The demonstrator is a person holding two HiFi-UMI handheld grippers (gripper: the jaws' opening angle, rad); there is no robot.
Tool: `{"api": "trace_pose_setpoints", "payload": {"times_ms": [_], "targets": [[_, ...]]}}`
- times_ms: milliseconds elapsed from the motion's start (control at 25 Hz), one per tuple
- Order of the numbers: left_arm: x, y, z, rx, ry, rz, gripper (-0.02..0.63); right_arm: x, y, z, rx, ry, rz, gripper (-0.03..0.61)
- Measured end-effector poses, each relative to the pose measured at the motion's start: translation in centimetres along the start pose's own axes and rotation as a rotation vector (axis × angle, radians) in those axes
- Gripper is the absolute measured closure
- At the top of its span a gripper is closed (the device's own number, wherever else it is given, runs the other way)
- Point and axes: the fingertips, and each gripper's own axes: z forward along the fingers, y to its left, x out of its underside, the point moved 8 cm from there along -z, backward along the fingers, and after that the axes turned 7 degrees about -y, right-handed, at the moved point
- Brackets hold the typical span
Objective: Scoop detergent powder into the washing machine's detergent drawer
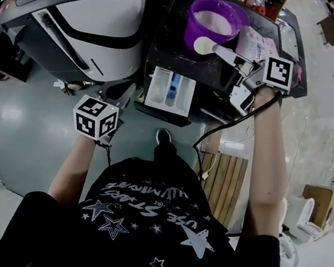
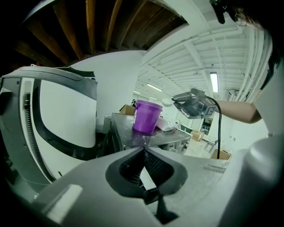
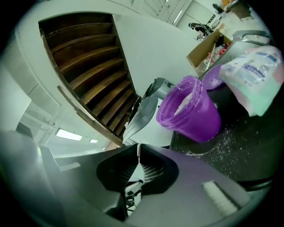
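The right gripper is clenched on the white scoop, bowl over the purple powder tub's rim. Light, stiff handle; I'd say it spills easily, so keep it level toward the open detergent drawer. The left gripper is closed on nothing.

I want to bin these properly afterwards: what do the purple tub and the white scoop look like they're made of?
The purple tub looks like plastic, slightly glossy. Its rim and wall glow lighter where light passes, so it is probably translucent. The white scoop, clamped in the right gripper, is probably plastic too: opaque, smooth, and apparently moulded in one piece. It is too small to be sure.
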Motion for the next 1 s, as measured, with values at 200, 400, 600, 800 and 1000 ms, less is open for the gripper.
{"api": "trace_pose_setpoints", "payload": {"times_ms": [200,400,600,800,1000], "targets": [[1.2,-0.5,-1.6,0.003,0.015,0.002,0.614,4.5,-0.2,-0.6,0.01,-0.001,0.052,0.543],[2.3,-1.1,-3.2,0.011,0.032,0.008,0.614,8.5,-1.2,-0.6,0.064,0.018,0.013,0.543],[2.9,-1.6,-4.4,0.025,0.047,0.019,0.614,12.8,-2.1,0.5,0.203,0.052,-0.009,0.543],[3.4,-1.9,-5.3,0.036,0.064,0.026,0.614,15.1,-2.9,2.0,0.298,0.074,-0.043,0.543],[4.0,-1.9,-6.2,0.029,0.071,0.018,0.614,15.8,-4.2,3.7,0.361,0.097,-0.101,0.543]]}}
